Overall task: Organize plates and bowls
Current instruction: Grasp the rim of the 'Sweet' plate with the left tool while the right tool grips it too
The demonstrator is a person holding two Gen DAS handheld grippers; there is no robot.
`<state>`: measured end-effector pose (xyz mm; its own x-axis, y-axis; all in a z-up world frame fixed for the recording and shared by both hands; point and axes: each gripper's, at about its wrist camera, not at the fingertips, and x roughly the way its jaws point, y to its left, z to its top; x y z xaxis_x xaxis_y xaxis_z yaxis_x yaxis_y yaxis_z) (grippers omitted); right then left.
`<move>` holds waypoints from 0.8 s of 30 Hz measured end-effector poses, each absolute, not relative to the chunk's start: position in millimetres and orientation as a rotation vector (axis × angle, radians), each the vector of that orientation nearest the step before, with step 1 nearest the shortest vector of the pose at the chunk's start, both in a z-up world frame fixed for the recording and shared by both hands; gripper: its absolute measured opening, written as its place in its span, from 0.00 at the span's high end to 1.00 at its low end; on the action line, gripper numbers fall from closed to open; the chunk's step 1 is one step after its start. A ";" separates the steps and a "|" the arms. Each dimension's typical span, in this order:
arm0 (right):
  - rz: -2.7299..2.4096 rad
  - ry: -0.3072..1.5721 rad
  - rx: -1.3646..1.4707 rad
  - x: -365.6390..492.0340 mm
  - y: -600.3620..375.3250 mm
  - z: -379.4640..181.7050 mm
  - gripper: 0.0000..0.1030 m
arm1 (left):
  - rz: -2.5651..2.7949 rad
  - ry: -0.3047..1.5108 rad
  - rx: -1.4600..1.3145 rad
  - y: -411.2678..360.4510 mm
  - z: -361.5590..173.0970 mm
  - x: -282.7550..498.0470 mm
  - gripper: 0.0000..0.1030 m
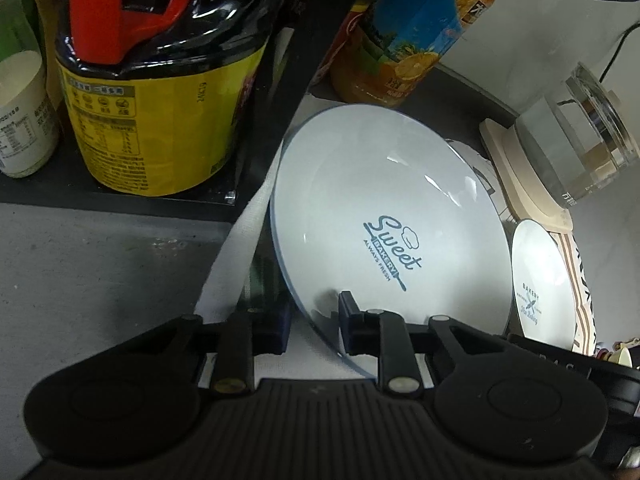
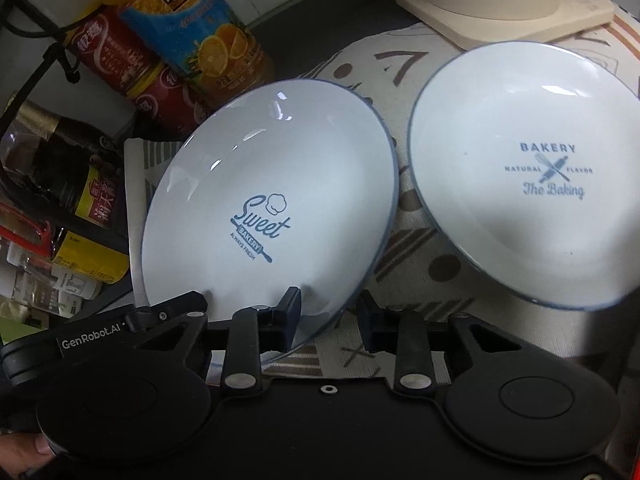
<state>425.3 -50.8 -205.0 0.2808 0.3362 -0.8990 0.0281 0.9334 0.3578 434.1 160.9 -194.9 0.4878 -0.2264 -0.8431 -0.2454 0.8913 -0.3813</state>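
A white "Sweet Bakery" plate [image 1: 384,216] is tilted up on edge; it also shows in the right wrist view [image 2: 272,200]. My left gripper [image 1: 314,326] straddles its lower rim, one finger behind and one in front, with a wide gap showing. My right gripper [image 2: 328,316] also straddles the plate's lower rim, jaws apart. The left gripper body [image 2: 100,332] shows at that plate's left edge. A second white plate marked "Bakery The Baking" [image 2: 532,176] lies to the right on the patterned cloth [image 2: 412,208]; it also appears in the left wrist view [image 1: 540,280].
A soy sauce jug [image 1: 160,92] and a small white bottle [image 1: 24,116] stand on a dark tray at left. An orange juice bottle [image 1: 404,28] and red cans [image 2: 132,68] stand behind. A glass kettle on a cream base [image 1: 572,144] is at right.
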 end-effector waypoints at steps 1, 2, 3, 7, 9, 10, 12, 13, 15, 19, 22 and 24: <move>0.205 1.274 0.337 425.7 -50.6 -205.2 0.70 | 0.011 1.066 -0.486 159.5 -194.5 433.5 0.78; 0.202 1.271 0.340 425.5 -50.4 -205.3 0.70 | 0.011 1.060 -0.478 157.9 -194.4 432.9 0.78; 0.200 1.269 0.338 425.3 -49.9 -205.4 0.70 | 0.013 1.054 -0.470 156.2 -194.2 432.3 0.78; 0.205 1.258 0.326 424.1 -48.4 -205.6 0.70 | 0.022 1.041 -0.464 152.3 -192.4 430.2 0.82; 0.208 1.246 0.333 424.0 -49.8 -206.9 0.73 | 0.024 1.042 -0.478 152.7 -190.8 429.4 0.83; 0.202 1.242 0.328 423.7 -51.1 -207.0 0.78 | 0.012 1.037 -0.473 152.1 -188.8 428.4 0.84; 0.204 1.236 0.342 422.5 -54.7 -205.7 0.81 | -0.005 1.012 -0.463 153.3 -181.3 422.0 0.83; 0.202 1.231 0.339 421.2 -55.0 -203.3 0.82 | -0.002 1.009 -0.460 153.8 -177.9 419.5 0.83; 0.209 1.195 0.316 416.7 -53.7 -195.1 0.82 | 0.007 1.012 -0.469 155.8 -174.5 415.4 0.84; 0.228 1.187 0.278 408.3 -49.0 -185.7 0.82 | 0.011 1.008 -0.456 155.8 -166.8 406.7 0.83; 0.229 1.182 0.296 402.3 -50.3 -182.0 0.82 | 0.014 0.989 -0.448 156.5 -158.1 395.2 0.83; 0.240 1.175 0.293 398.1 -49.8 -177.6 0.82 | 0.016 0.976 -0.441 154.9 -153.3 387.9 0.83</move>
<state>398.1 -49.8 -177.6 0.3678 0.3351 -0.8674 -0.0322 0.9368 0.3483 387.9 154.9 -153.3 0.5677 -0.1819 -0.8029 -0.2084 0.9118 -0.3539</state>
